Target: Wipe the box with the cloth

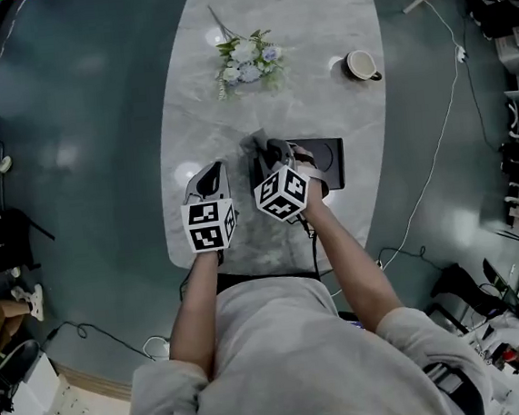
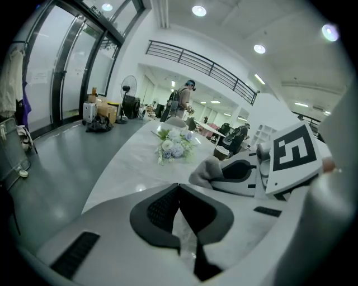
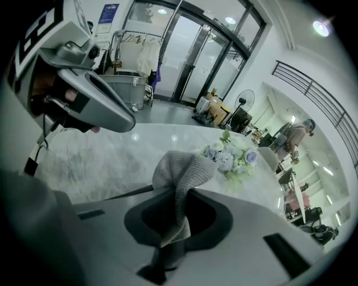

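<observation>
A flat black box [image 1: 330, 160] lies on the marble table [image 1: 316, 32], just right of my right gripper [image 1: 271, 152]. That gripper is shut on a grey waffle cloth [image 1: 255, 142]. In the right gripper view the cloth [image 3: 180, 170] bunches up out of the closed jaws of the right gripper [image 3: 178, 195]. My left gripper [image 1: 211, 176] hovers beside it to the left. Its jaws meet at the tips in the left gripper view, where the left gripper [image 2: 179, 189] has nothing between them. The same view shows the cloth [image 2: 208, 170] on the right gripper [image 2: 240, 170].
A bunch of pale flowers [image 1: 247, 62] lies at the far middle of the table and a cup [image 1: 361, 64] stands at the far right. Cables run over the floor to the right. A person [image 2: 183, 101] stands far off in the room.
</observation>
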Available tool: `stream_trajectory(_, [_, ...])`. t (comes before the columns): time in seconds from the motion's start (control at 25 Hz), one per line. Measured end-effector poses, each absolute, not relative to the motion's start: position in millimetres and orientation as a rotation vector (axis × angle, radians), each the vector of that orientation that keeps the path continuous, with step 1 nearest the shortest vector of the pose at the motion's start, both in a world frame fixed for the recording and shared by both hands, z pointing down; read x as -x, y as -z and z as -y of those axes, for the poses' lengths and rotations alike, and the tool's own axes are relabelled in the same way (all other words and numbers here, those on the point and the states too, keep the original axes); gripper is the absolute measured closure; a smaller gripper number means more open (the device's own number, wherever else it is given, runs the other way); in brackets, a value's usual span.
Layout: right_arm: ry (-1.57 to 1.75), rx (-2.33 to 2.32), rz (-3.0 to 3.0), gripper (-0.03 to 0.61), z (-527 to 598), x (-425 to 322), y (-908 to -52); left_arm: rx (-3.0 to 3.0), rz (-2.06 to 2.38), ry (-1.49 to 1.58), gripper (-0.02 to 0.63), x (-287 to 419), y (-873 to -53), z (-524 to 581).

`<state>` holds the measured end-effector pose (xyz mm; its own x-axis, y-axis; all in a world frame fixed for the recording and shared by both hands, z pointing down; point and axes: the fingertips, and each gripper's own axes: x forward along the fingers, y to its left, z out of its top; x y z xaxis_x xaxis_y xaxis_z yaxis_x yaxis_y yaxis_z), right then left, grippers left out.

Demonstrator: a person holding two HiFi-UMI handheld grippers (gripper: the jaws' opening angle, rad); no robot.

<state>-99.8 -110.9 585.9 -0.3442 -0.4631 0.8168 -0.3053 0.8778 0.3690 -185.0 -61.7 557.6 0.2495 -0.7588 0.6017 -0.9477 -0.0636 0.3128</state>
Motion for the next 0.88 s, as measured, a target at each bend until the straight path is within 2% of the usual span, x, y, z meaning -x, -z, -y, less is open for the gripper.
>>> stream_trajectory(0.88, [0.173,-0.581,1.904,0.532,123,45,-592,-1.955,1.457,-0.468,0.591,124,-560,89])
